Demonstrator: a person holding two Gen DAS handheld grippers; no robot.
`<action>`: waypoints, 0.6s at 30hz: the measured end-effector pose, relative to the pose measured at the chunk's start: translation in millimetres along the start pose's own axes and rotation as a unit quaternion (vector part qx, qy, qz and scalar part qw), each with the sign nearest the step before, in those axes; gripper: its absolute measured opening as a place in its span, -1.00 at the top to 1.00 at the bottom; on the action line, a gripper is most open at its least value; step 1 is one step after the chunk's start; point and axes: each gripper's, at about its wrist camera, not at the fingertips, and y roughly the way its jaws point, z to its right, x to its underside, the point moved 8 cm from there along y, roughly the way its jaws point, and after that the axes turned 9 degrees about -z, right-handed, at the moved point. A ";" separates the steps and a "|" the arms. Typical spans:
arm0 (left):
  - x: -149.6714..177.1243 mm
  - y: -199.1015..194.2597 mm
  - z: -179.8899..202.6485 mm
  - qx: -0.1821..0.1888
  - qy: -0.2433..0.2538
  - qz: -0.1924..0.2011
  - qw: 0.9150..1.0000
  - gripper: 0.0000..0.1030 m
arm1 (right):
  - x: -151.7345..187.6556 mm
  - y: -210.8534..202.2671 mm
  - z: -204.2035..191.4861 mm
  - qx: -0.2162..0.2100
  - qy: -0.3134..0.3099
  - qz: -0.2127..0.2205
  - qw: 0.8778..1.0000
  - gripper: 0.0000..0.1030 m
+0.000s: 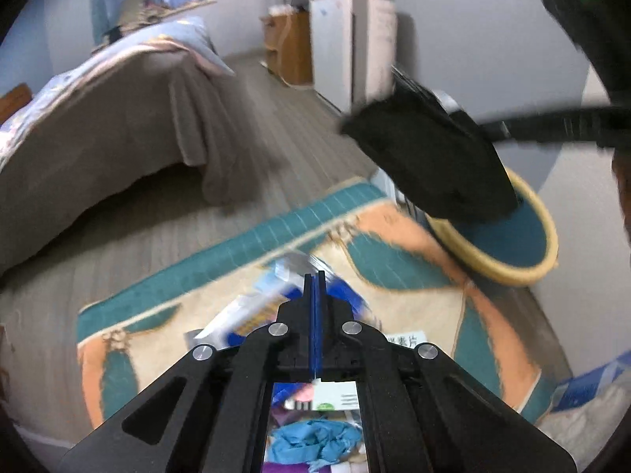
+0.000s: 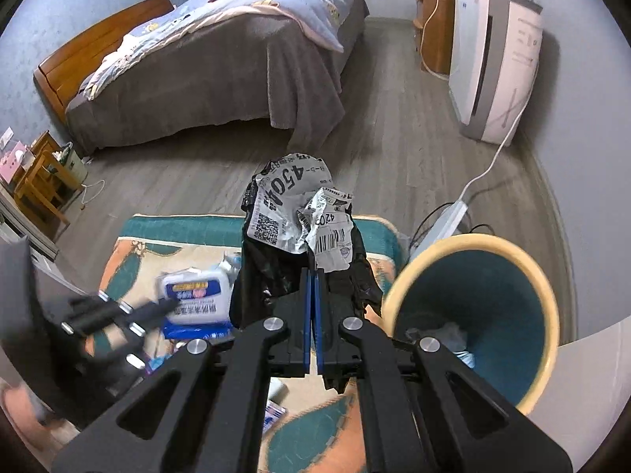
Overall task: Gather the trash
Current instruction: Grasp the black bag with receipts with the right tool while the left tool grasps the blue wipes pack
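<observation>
Two grippers at work over the rug, beside the bin.
Left gripper: jaws closed, seemingly empty, above a blurred blue-and-white packet lying just ahead on the rug, probably the next pickup. Right gripper: jaws closed on a black bag with crumpled shipping labels, held upright just left of the bin's rim, presumably for dropping in.

1. The left wrist view looked forward and down, close over the teal-and-peach patterned rug.
2. The right wrist view looked down from higher up.
3. Both shared the rug, the grey-draped bed and the round teal cream-rimmed bin.
</observation>
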 end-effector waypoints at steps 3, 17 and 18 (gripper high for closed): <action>-2.3 -8.8 -6.5 0.004 -0.021 0.007 1.000 0.99 | 5.6 -4.8 15.2 -0.002 0.017 0.002 1.000 0.98; 23.5 78.6 49.2 -0.007 0.016 -0.091 0.996 0.12 | 19.2 -2.1 43.0 0.001 0.032 -0.013 0.999 0.98; 23.9 85.6 49.3 -0.023 0.019 -0.096 0.995 0.12 | 19.6 -1.9 43.9 -0.001 0.033 -0.014 0.999 0.98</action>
